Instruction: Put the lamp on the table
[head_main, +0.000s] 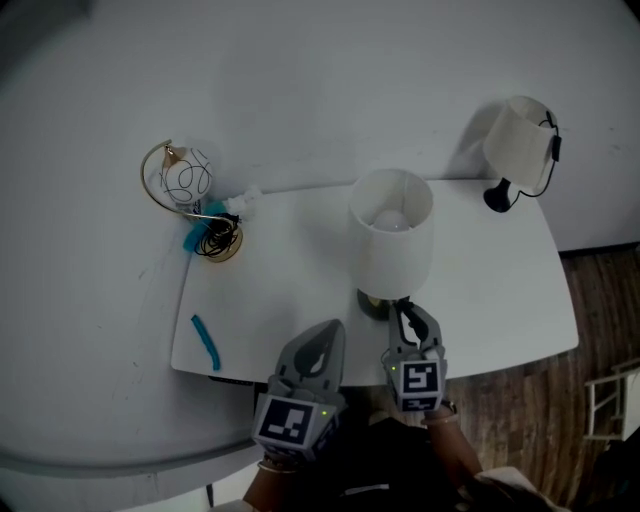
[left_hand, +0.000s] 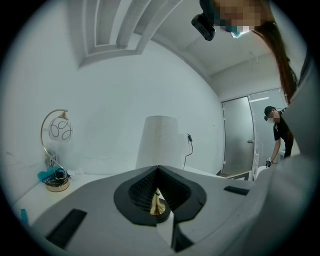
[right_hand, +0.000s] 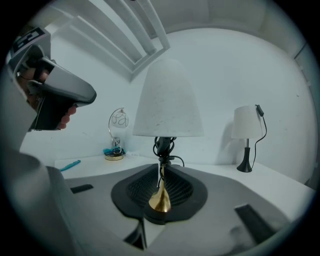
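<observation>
A lamp with a white shade (head_main: 392, 235) and a gold stem (right_hand: 161, 192) stands on the white table (head_main: 500, 290), near its front edge. My right gripper (head_main: 405, 310) reaches in from the front at the foot of the lamp. In the right gripper view its jaws (right_hand: 161, 172) are closed on the thin gold stem just below the black cord wraps. My left gripper (head_main: 335, 325) hovers just left of the lamp base, its tips together and nothing held. In the left gripper view the shade (left_hand: 159, 142) rises behind the closed tips (left_hand: 157, 168).
A second white-shaded lamp (head_main: 520, 140) with a black base and cord stands at the back right corner. A wire-globe lamp on a gold arc (head_main: 185, 180) sits at the back left, a blue pen (head_main: 205, 340) at the front left. Wooden floor (head_main: 600, 330) lies to the right.
</observation>
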